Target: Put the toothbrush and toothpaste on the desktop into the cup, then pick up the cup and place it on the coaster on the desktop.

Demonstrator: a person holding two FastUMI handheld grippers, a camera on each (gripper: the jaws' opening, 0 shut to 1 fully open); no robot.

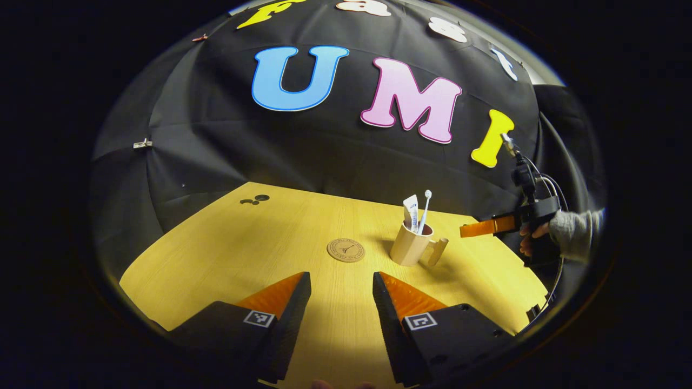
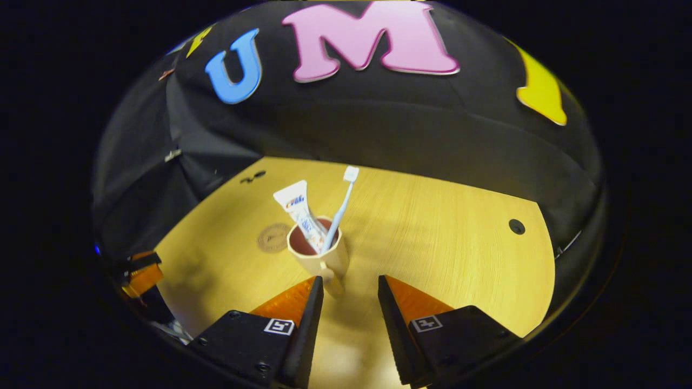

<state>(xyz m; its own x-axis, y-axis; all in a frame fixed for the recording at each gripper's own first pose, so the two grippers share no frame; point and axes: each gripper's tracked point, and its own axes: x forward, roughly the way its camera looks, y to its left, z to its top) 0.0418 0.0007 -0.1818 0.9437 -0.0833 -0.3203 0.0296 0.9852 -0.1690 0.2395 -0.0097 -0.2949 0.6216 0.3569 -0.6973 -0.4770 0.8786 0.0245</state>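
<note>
I have the cup point(image 2: 319, 254) standing upright on the table point(image 2: 448, 232), out in the middle of the top and well in from every edge, its handle turned toward my right gripper point(image 2: 350, 294). Inside it the toothpaste point(image 2: 300, 210) and the toothbrush point(image 2: 339, 208) both lean on the rim, the tube with its flat end up and the brush with its head up. The right jaws are apart with nothing between them; the handle sits just ahead of the gap, and I cannot tell whether the left finger touches it.

In the left gripper view the coaster point(image 1: 346, 250) lies flat beside the cup point(image 1: 411, 244), a small gap between them, on the side away from the handle. My left gripper point(image 1: 341, 289) hangs over the near edge of the table point(image 1: 243, 243), jaws apart and empty, well short of the coaster.
</note>
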